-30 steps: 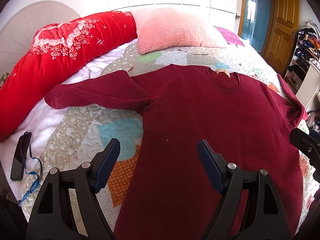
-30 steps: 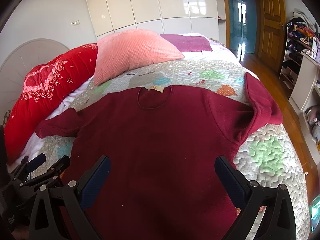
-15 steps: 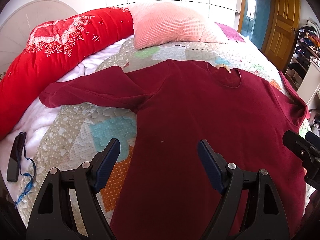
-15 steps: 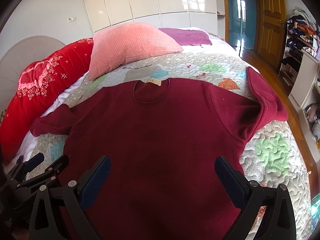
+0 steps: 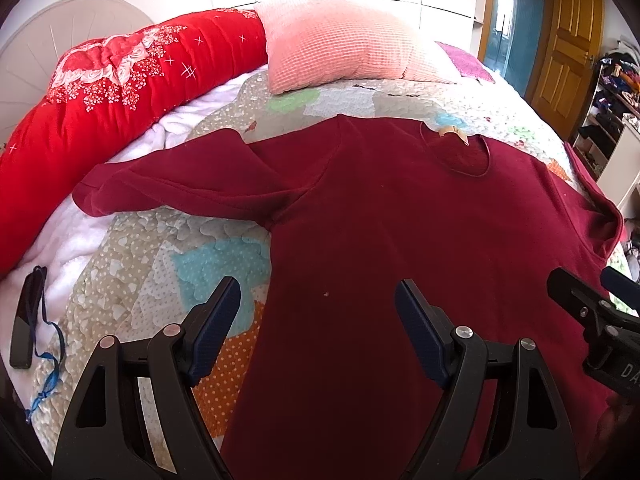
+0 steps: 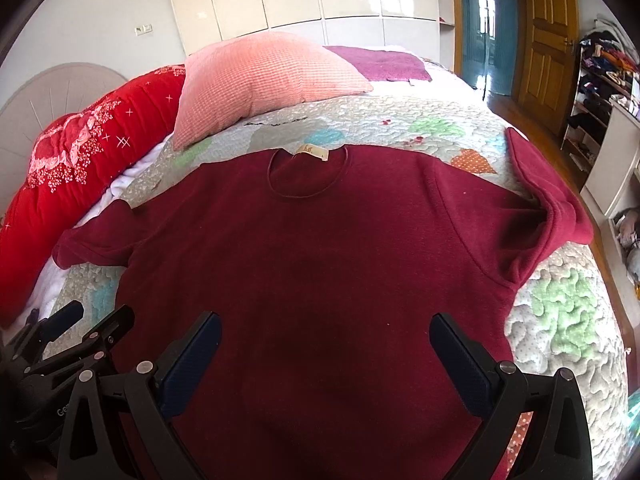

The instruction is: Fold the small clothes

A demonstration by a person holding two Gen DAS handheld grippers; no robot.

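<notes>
Both of our claws have crept forward over the bed since a second ago, so the shirt fills more of each view and the pillows sit closer.

Going left to right: a dark phone on a blue cord (image 5: 25, 320) lies on the white sheet at the bed's left edge, and a red floral bolster (image 5: 120, 92) runs along behind it. The maroon long-sleeved shirt (image 5: 400, 240) lies spread face-up on the patchwork quilt (image 5: 168, 264), collar towards the pink pillow (image 5: 344, 60). Its left sleeve (image 5: 180, 184) stretches flat out to the side. Our left claw (image 5: 318, 312) hangs above the shirt's left flank, fingers wide apart and holding nothing. Our right claw (image 6: 326, 344) hovers over the lower body of the shirt, also spread and empty. At the far right, the right sleeve (image 6: 548, 208) is bunched and doubled over at the quilt's edge.

We judge the folding has not begun: the garment is only laid out, and we are at the approach step. The next move likely calls for each claw to pinch a sleeve or side edge and bring it in over the body; the rumpled right sleeve probably needs straightening first.

A cream neck label (image 6: 312, 151) shows inside the collar; its marks are too small to read. On the right claw's body, seen from the left view, pale letters begin "DA" (image 5: 628, 370); the rest is cut off.
</notes>
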